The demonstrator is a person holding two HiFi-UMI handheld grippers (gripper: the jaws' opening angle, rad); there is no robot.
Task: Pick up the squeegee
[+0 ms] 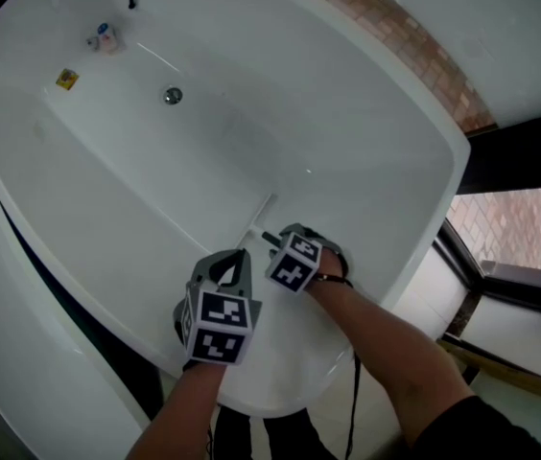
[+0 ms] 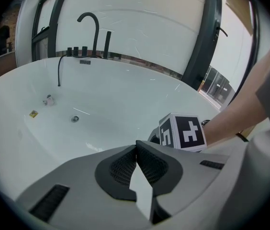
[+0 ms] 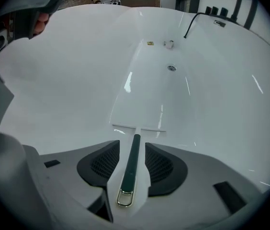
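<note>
Two-sided gap at right gripper (image 3: 131,152): jaws apart, astride the dark handle of squeegee (image 3: 130,171). Lies flat on bathtub (image 1: 59,218) inner slope by near rim. Left gripper (image 2: 136,146) shut tight, empty. If closing: centre handle, pinch squarely, lift blade clear without dragging.

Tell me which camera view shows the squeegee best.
The right gripper view. There the squeegee lies with its dark handle between the open jaws of the right tongs, with the blade crosswise ahead. The head view shows only the blade and a bit of handle beyond the tongs. The left gripper view does not show it.
</note>
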